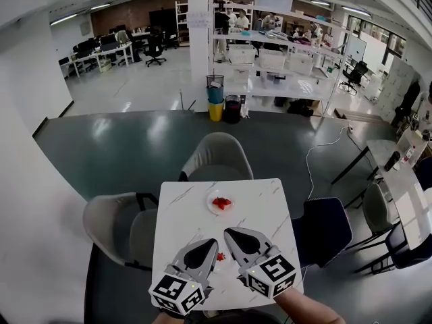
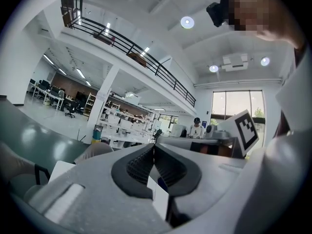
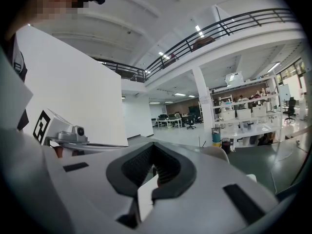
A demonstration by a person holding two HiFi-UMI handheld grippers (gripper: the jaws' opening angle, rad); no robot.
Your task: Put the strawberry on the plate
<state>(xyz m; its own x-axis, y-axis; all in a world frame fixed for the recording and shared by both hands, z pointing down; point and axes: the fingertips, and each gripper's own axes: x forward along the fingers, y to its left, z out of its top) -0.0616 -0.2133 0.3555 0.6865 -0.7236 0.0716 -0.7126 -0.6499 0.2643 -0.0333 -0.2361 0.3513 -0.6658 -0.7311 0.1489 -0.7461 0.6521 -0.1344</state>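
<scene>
- Here, on a white marble-patterned table (image 1: 263, 208), a small plate (image 1: 210, 210) towards the far side carries red strawberry pieces (image 1: 221, 202)
- A loose strawberry (image 1: 220, 256) lies on the tabletop, apart from the plate and between the two grippers
- The left gripper (image 1: 212, 243) hovers low at the near edge, jaws pressed together with nothing between them
- The right gripper (image 1: 229, 232) beside it is likewise closed and empty
- A pale chair (image 1: 216, 154) stands at the table's far side
</scene>
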